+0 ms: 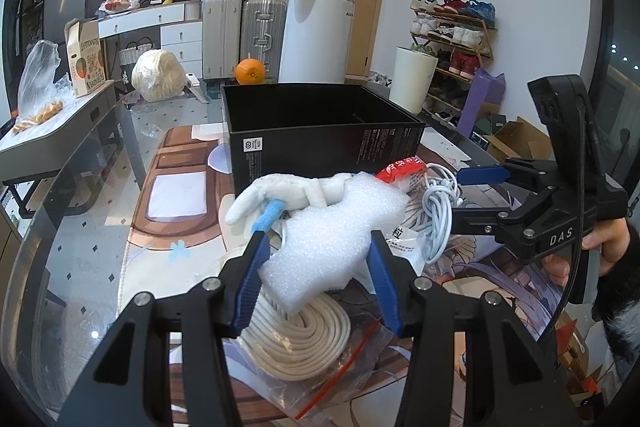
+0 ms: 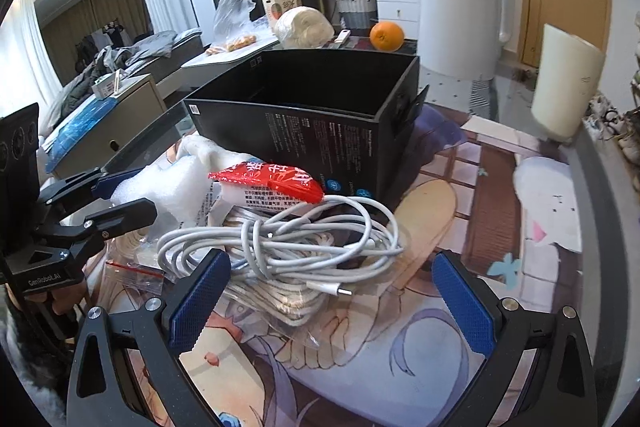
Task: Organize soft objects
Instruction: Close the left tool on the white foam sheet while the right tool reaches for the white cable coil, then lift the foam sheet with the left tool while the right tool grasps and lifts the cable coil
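Left tongs (image 1: pixel 316 267) pinch the white foam piece (image 1: pixel 320 239) (it crushes easily and may slip); right tongs (image 2: pixel 328 291) gape wide over the cable bundle (image 2: pixel 280 243), which could snag.

A: left gripper (image 1: pixel 316 263) at bottom centre of its own view: black frame, blue ribbed pads (image 1: pixel 250 283), silver screws at the pivots.

B: right gripper (image 2: pixel 328 301) same build, pads knurled blue. In the left view, right edge, it reads "DAS"; black braided cable runs down it.

A: "GenRobot.AI" lower left in the right view. Dark fuzzy sleeve (image 1: pixel 624 331) lower right.
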The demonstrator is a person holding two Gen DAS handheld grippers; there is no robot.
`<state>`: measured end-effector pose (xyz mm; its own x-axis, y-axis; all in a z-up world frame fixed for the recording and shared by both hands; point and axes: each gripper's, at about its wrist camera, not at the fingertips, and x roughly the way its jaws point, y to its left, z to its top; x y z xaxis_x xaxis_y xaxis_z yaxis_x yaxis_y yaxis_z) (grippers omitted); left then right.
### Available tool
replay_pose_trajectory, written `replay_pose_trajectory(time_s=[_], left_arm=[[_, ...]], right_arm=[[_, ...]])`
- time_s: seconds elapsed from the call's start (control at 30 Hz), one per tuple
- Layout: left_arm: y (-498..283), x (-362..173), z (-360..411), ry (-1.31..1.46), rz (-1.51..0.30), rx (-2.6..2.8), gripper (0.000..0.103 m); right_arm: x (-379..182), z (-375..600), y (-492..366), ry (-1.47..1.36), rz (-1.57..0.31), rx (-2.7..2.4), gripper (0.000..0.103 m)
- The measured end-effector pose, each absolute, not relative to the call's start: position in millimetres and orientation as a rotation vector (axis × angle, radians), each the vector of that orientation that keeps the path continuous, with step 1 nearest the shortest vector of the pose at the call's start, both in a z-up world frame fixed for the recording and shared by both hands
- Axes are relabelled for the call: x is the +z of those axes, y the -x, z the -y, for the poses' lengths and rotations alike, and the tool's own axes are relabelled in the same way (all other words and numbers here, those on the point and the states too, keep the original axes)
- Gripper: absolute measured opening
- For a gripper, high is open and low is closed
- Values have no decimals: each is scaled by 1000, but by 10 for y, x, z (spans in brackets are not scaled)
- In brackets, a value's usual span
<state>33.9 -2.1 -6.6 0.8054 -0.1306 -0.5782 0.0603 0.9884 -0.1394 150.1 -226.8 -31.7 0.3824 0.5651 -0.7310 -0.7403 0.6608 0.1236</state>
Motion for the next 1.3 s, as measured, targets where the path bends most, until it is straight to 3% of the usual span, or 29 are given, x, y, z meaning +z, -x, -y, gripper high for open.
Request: replay_pose_trajectory(time_s=[0.33,0.53,1.3], left_arm=[[-330,-72,2,121,-622,-97,49],[-326,-71,8,121,-618,-96,49],[-273,-6,-2,122,-571,-81,49]], right_arm=[[-387,2223,-1660,177,-898,933,102],[-352,2244,-1624,166,-872,952,86],[-72,2691,-1288,86,-761,940,85]])
